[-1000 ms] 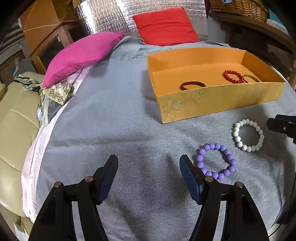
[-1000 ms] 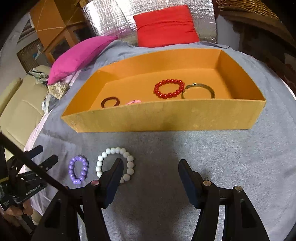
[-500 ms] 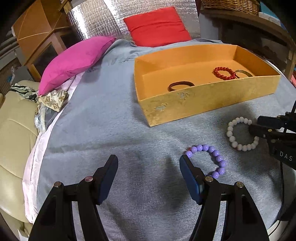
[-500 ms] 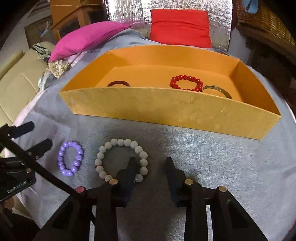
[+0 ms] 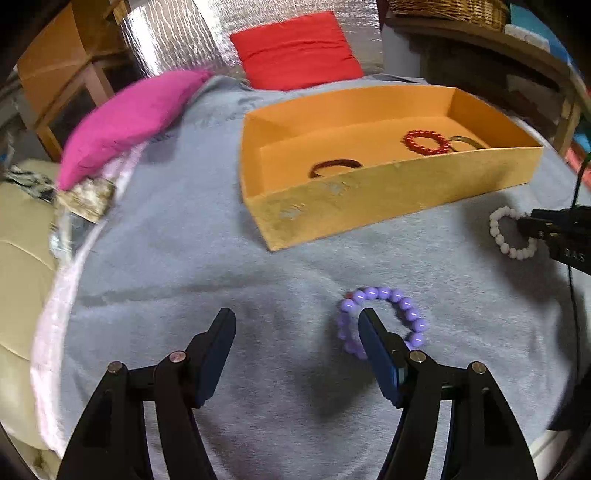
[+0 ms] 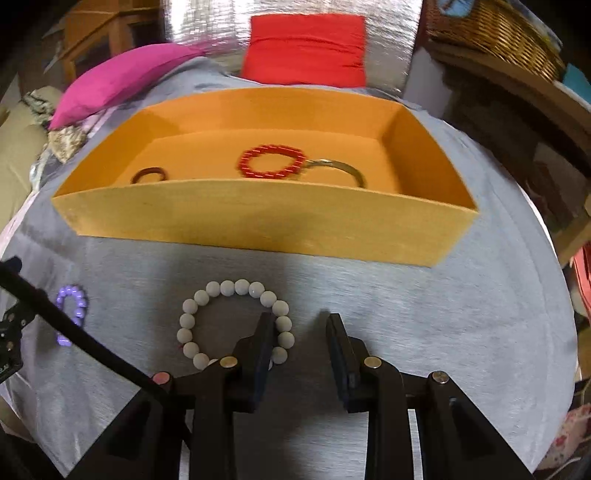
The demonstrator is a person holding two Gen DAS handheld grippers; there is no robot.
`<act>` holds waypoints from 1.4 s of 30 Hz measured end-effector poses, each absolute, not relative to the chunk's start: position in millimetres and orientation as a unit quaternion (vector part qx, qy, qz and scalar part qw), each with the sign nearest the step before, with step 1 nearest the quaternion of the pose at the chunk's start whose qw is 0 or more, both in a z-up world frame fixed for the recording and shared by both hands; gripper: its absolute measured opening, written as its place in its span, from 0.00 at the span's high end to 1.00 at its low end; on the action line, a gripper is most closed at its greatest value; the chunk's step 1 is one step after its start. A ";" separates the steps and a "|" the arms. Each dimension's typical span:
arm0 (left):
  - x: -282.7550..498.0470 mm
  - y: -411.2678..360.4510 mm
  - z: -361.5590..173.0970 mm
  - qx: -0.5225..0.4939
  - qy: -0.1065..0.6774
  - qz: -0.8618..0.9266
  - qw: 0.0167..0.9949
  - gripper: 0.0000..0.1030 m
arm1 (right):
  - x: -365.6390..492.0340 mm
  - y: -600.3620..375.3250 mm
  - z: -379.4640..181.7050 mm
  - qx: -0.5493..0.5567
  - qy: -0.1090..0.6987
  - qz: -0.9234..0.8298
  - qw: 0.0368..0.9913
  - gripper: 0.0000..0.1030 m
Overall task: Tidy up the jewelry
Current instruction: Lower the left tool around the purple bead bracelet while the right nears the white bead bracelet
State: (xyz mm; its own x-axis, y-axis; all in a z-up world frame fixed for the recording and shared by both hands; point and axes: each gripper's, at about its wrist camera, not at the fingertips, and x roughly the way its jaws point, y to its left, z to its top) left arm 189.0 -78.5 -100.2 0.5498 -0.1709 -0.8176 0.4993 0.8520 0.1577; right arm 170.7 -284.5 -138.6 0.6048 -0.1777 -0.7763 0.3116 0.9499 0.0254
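Note:
An orange tray (image 5: 369, 192) (image 6: 258, 229) stands on the grey cloth and holds a red bead bracelet (image 6: 271, 162), a dark bangle (image 6: 147, 175) and a metal bangle (image 6: 341, 168). A purple bead bracelet (image 5: 384, 295) (image 6: 72, 295) lies on the cloth; my left gripper (image 5: 297, 323) is open, its right finger inside the bracelet's ring. A white bead bracelet (image 6: 229, 288) (image 5: 496, 229) lies in front of the tray; my right gripper (image 6: 301, 325) is partly open, its left finger inside the ring, its right finger outside.
A pink cushion (image 5: 129, 118) and a red cushion (image 5: 295, 48) lie at the back. A beige sofa (image 5: 18, 258) is at the left. A wicker basket (image 6: 495, 33) sits on a shelf at the back right.
My left gripper moved right so its right finger now sits inside the purple bracelet. My right gripper narrowed and moved in over the white bracelet's right side.

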 end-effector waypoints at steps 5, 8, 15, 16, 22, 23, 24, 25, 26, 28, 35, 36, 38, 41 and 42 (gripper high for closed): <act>192.1 -78.0 -109.8 0.163 0.464 -0.226 0.841 0.32 | 164.8 -305.9 -139.5 0.116 0.433 -0.114 0.887 0.69; 191.1 -80.4 -112.1 0.142 0.474 -0.255 0.831 0.32 | 165.0 -307.5 -141.1 0.113 0.435 -0.105 0.887 0.68; 196.1 -92.0 -116.8 0.111 0.486 -0.282 0.820 0.57 | 165.0 -304.7 -141.0 0.110 0.435 -0.100 0.888 0.66; 197.4 -93.6 -117.5 0.108 0.488 -0.283 0.819 0.60 | 165.8 -306.2 -141.2 0.111 0.435 -0.098 0.888 0.66; 191.5 -120.5 -114.1 0.117 0.477 -0.315 0.812 0.63 | 169.1 -312.9 -143.0 0.129 0.429 -0.071 0.891 0.50; 191.3 -123.3 -114.2 0.116 0.478 -0.319 0.810 0.63 | 169.2 -311.9 -143.0 0.128 0.429 -0.063 0.892 0.45; 191.1 -126.7 -114.4 0.115 0.479 -0.323 0.808 0.63 | 169.3 -310.6 -143.1 0.124 0.429 -0.060 0.893 0.44; 190.9 -130.3 -114.7 0.117 0.480 -0.325 0.806 0.63 | 169.1 -308.2 -143.3 0.116 0.430 -0.060 0.893 0.43; 191.0 -133.0 -115.2 0.120 0.480 -0.324 0.807 0.63 | 168.8 -306.4 -143.6 0.109 0.431 -0.061 0.894 0.43; 192.3 -138.0 -117.1 0.129 0.480 -0.317 0.808 0.63 | 167.7 -305.1 -143.8 0.103 0.432 -0.061 0.894 0.42; 196.2 -144.8 -124.5 0.153 0.483 -0.299 0.808 0.39 | 159.2 -295.4 -148.7 0.058 0.441 -0.043 0.894 0.22; 196.3 -145.0 -125.9 0.156 0.484 -0.297 0.808 0.38 | 156.7 -292.0 -151.0 0.045 0.443 -0.043 0.895 0.20; 197.6 -145.0 -127.5 0.156 0.485 -0.297 0.808 0.38 | 154.9 -285.5 -153.4 0.020 0.440 -0.050 0.897 0.14; 195.5 -138.6 -126.7 0.151 0.486 -0.297 0.808 0.38 | 154.2 -291.2 -155.9 0.035 0.439 -0.059 0.896 0.06; 194.9 -138.2 -126.6 0.154 0.485 -0.296 0.808 0.38 | 154.1 -293.0 -156.8 0.038 0.439 -0.062 0.895 0.05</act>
State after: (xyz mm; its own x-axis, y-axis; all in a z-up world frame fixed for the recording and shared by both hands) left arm 194.9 -138.2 -126.6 0.3537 -0.3301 -0.8752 0.6282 0.7771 -0.0392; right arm 154.1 -293.0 -156.8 0.6065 -0.0782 -0.7912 0.1451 0.9893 0.0134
